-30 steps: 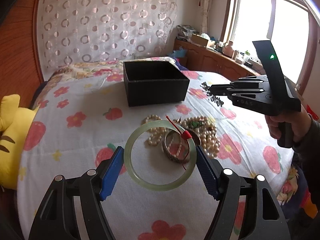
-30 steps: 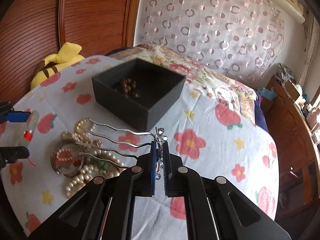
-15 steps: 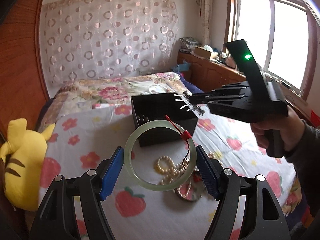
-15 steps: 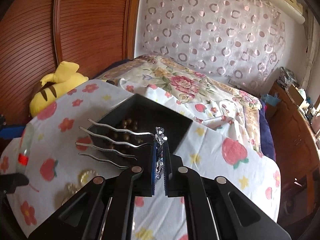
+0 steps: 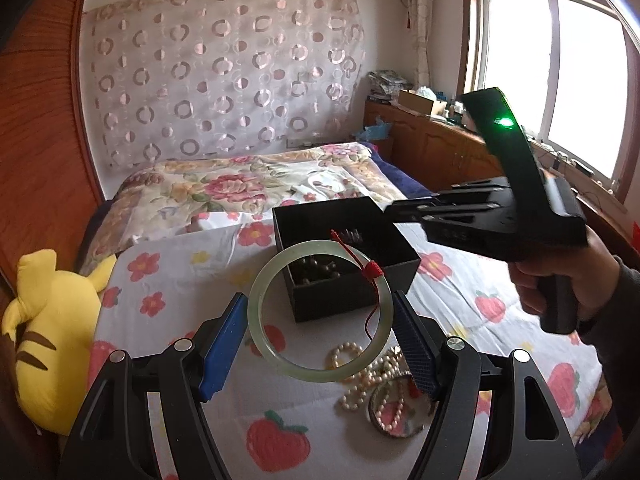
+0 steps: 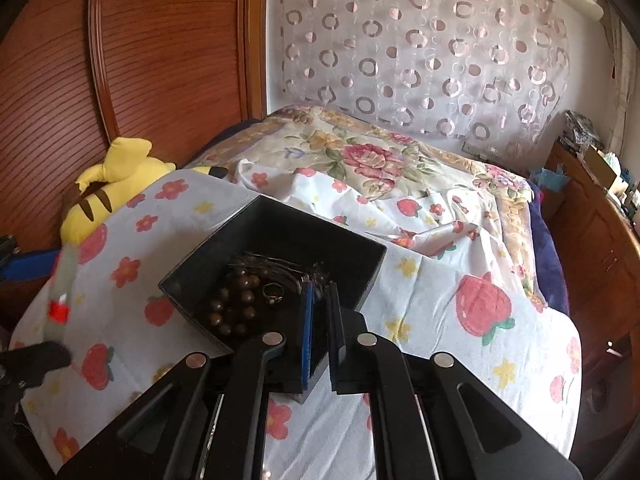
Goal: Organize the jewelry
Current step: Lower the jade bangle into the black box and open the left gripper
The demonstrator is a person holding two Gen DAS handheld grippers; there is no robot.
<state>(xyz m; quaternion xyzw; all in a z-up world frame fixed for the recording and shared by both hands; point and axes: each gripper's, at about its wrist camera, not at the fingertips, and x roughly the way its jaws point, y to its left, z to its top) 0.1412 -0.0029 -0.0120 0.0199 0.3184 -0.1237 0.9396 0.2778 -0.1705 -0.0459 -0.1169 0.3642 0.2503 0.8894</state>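
Jewelry sits partly in the black box [image 6: 276, 248] at the middle of the right wrist view: brown beads [image 6: 234, 306], a small ring [image 6: 273, 293] and a hair comb [image 6: 276, 268] lie on its floor. Right gripper [image 6: 320, 320] hangs over the box's near corner with its fingers slightly parted, a narrow gap between the pads and nothing held. Left gripper [image 5: 320, 344], at the lower middle of its own view, is spread wide and clamps a pale green bangle [image 5: 320, 312] by its outer rim; a red cord [image 5: 370, 276] is tied to the bangle. Pearl strands [image 5: 372, 380] lie on the flowered sheet [image 5: 168, 280] below the bangle. A yellow plush toy [image 5: 44, 332] sits at the left edge.
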